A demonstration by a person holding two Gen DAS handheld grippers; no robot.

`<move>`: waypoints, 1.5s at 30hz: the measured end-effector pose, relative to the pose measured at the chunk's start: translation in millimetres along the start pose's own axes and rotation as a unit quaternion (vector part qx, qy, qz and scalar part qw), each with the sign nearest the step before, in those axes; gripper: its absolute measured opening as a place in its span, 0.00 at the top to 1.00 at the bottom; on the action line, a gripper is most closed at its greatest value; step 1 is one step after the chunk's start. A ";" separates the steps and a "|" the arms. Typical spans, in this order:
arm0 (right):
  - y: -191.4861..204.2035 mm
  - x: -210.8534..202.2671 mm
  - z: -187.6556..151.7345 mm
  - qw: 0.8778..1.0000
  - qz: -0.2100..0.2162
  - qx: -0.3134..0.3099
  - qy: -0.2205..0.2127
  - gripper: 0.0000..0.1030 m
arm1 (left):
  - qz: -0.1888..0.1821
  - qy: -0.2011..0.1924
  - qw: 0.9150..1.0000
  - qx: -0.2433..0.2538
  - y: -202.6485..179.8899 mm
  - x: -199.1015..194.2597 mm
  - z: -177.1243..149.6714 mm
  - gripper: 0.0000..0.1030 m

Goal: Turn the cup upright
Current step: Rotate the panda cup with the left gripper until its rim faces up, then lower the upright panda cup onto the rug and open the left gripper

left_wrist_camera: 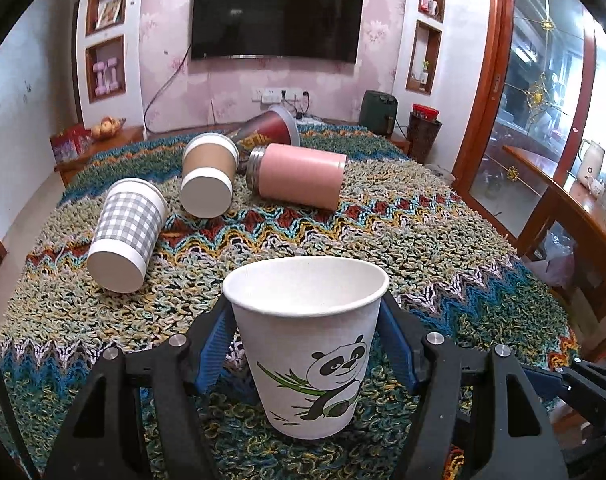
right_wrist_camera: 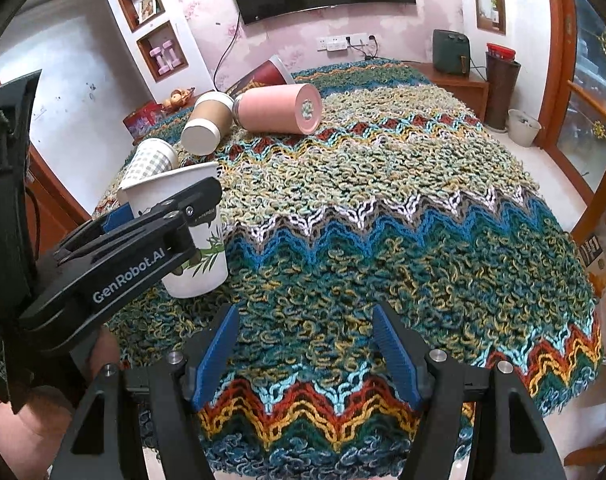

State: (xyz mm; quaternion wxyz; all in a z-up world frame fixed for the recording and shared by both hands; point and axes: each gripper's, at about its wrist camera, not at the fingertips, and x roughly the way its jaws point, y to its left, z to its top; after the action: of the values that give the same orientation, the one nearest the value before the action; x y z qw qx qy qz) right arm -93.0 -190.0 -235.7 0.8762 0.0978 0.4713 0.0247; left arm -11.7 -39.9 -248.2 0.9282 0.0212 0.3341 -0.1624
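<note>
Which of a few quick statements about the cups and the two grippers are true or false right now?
1. The panda cup stands upright between the left gripper fingers. True.
2. The right gripper holds a cup. False: its fingers are spread with nothing between them.
3. The pink tumbler stands upright. False: it lies on its side.
4. The grey checked cup lies tipped over on the blanket. True.
5. The brown cup lies on its side. True.
</note>
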 end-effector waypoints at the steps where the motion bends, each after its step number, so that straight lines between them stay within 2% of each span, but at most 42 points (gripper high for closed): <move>1: -0.1 0.4 -1.4 1.000 0.001 0.002 0.002 0.32 | 0.002 -0.006 1.000 0.005 -2.0 -1.6 -2.2 0.32; 8: -1.4 1.1 -15.4 1.000 -0.005 0.002 0.012 0.32 | 0.010 -0.023 0.999 0.032 -9.6 -12.9 -11.9 0.31; 15: -1.9 -1.3 -22.9 1.000 -0.005 0.003 0.017 0.32 | 0.007 -0.014 1.000 0.027 -10.4 -24.8 -23.8 0.30; 18: -0.6 -0.3 -22.9 1.000 -0.005 0.002 0.017 0.32 | -0.002 0.002 1.000 0.030 -13.2 -24.8 -29.5 0.30; 21: 0.5 0.0 -24.2 1.000 -0.005 -0.002 0.020 0.32 | -0.005 0.006 1.000 0.025 -13.3 -27.2 -32.0 0.25; 22: 0.9 -0.4 -25.6 1.000 -0.004 -0.002 0.020 0.32 | -0.004 0.004 1.000 0.026 -13.9 -28.7 -32.1 0.20; 23: 1.5 -0.6 -26.1 1.000 -0.003 -0.002 0.020 0.32 | -0.004 0.001 1.000 0.029 -15.0 -30.7 -31.9 0.15; 25: 2.9 -0.9 -26.5 1.000 -0.004 -0.005 0.019 0.32 | -0.003 -0.004 0.999 0.032 -16.4 -33.0 -32.1 0.12; 31: 6.1 -1.8 -25.0 1.000 -0.004 -0.011 0.015 0.32 | -0.004 0.001 1.000 0.025 -13.9 -36.9 -31.3 0.12; 35: 8.9 -3.8 -23.2 1.000 -0.004 -0.016 0.014 0.32 | -0.005 0.005 1.000 0.021 -11.8 -46.4 -29.3 0.06; 38: 14.0 -7.9 -21.2 1.000 -0.005 -0.025 0.011 0.32 | -0.009 0.010 1.000 0.017 -10.1 -57.5 -28.2 0.06; 45: 27.8 -34.7 -5.3 0.999 -0.003 -0.046 -0.002 0.32 | 0.016 0.027 0.999 0.009 -4.7 -91.4 -4.4 0.06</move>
State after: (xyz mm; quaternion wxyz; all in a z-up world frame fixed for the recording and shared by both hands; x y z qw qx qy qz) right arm -115.4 -166.7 -204.6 0.8809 0.0564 0.4680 0.0436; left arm -82.0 -17.5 -193.9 0.9209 0.0395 0.3575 -0.1503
